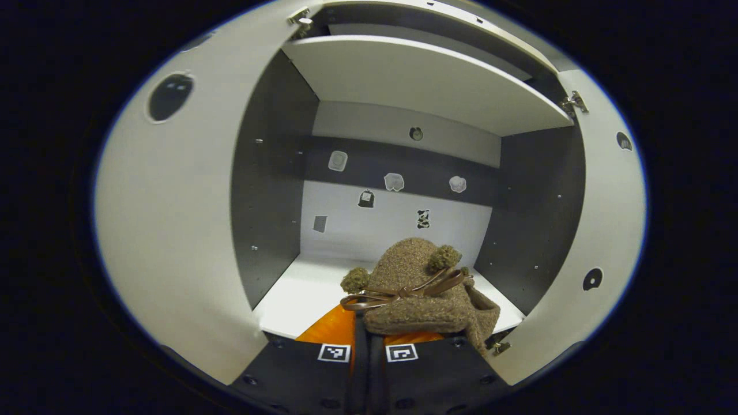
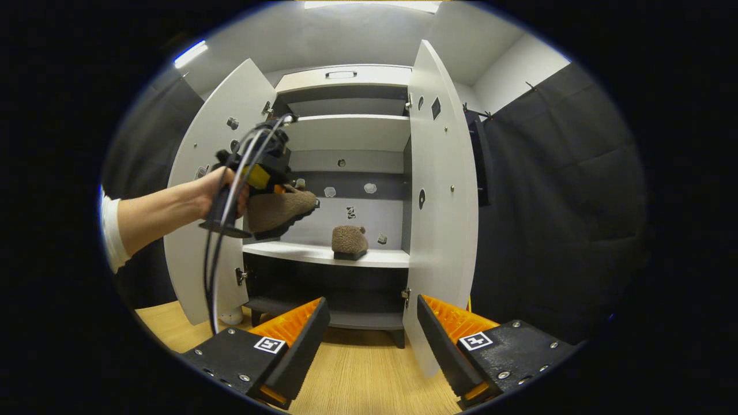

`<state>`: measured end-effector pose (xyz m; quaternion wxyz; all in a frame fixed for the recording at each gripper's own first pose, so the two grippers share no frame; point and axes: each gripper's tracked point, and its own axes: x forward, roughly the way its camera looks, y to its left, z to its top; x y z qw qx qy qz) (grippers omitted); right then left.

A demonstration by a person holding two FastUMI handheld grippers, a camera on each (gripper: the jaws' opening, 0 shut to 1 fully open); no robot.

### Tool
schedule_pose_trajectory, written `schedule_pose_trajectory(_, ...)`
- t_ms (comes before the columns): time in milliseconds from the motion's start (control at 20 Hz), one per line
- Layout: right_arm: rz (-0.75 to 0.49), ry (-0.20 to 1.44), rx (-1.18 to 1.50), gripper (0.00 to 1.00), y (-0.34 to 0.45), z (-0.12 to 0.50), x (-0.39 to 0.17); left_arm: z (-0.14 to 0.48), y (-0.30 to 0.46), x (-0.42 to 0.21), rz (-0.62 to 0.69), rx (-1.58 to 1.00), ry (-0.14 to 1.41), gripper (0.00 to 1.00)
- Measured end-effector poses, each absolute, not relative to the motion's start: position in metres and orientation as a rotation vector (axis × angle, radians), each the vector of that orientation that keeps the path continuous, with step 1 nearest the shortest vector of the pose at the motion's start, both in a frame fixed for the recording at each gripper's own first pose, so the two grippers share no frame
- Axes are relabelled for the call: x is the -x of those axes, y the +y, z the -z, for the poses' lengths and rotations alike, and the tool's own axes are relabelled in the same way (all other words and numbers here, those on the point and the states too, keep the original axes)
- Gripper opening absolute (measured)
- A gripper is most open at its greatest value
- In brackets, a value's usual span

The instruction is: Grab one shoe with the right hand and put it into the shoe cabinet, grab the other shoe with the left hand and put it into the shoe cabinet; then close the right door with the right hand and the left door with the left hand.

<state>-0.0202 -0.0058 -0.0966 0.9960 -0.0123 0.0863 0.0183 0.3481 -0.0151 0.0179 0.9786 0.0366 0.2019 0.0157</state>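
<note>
My left gripper (image 1: 366,340) is shut on a fuzzy brown shoe (image 1: 415,288) with pompoms and a bow, held just above the front edge of the white shelf (image 1: 300,294) inside the shoe cabinet. In the right gripper view a hand holds that left gripper (image 2: 271,193) and the shoe (image 2: 282,210) in the air at the cabinet's left side, above the shelf (image 2: 300,252). The other brown shoe (image 2: 349,241) stands on that shelf, right of middle. My right gripper (image 2: 372,340) is open, holds nothing, and sits low in front of the cabinet, apart from it.
Both white doors stand open: the left door (image 2: 202,230) and the right door (image 2: 441,230), whose edge is close ahead of my right gripper. An upper shelf (image 1: 421,75) hangs overhead. Small stickers dot the back wall (image 1: 392,222). Wooden floor (image 2: 357,374) lies below.
</note>
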Motion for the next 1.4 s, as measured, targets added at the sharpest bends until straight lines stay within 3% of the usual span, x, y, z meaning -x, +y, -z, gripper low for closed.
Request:
schedule_pose_trajectory(300, -0.003, 0.156, 0.028, 0.94, -0.016, 0.083, 0.026, 0.054, -0.026, -0.420, -0.048, -0.010, 0.589, 0.08)
schedule_pose_trajectory(450, 0.010, 0.159, 0.054, 0.98, -0.021, 0.086, 0.026, 0.076, -0.012, -0.427, -0.100, -0.051, 0.639, 0.09)
schedule_pose_trajectory(500, 0.011, 0.167, 0.057, 0.94, -0.021, 0.088, 0.026, 0.080, -0.009, -0.429, -0.110, -0.051, 0.645, 0.08)
schedule_pose_trajectory(900, 0.005, 0.197, 0.045, 0.94, -0.019, 0.103, 0.019, 0.093, 0.003, -0.434, -0.143, -0.097, 0.681, 0.11)
schedule_pose_trajectory(1000, 0.005, 0.196, 0.032, 0.94, -0.017, 0.104, 0.017, 0.093, 0.002, -0.433, -0.151, -0.102, 0.680, 0.20)
schedule_pose_trajectory(1050, 0.005, 0.194, 0.028, 0.94, -0.018, 0.103, 0.016, 0.093, 0.004, -0.433, -0.160, -0.112, 0.680, 0.36)
schedule_pose_trajectory(1300, 0.013, 0.187, 0.031, 0.94, -0.020, 0.104, 0.014, 0.093, 0.007, -0.433, -0.167, -0.118, 0.675, 0.54)
schedule_pose_trajectory(1400, 0.013, 0.191, 0.028, 0.94, -0.020, 0.106, 0.013, 0.091, 0.010, -0.432, -0.167, -0.133, 0.671, 0.66)
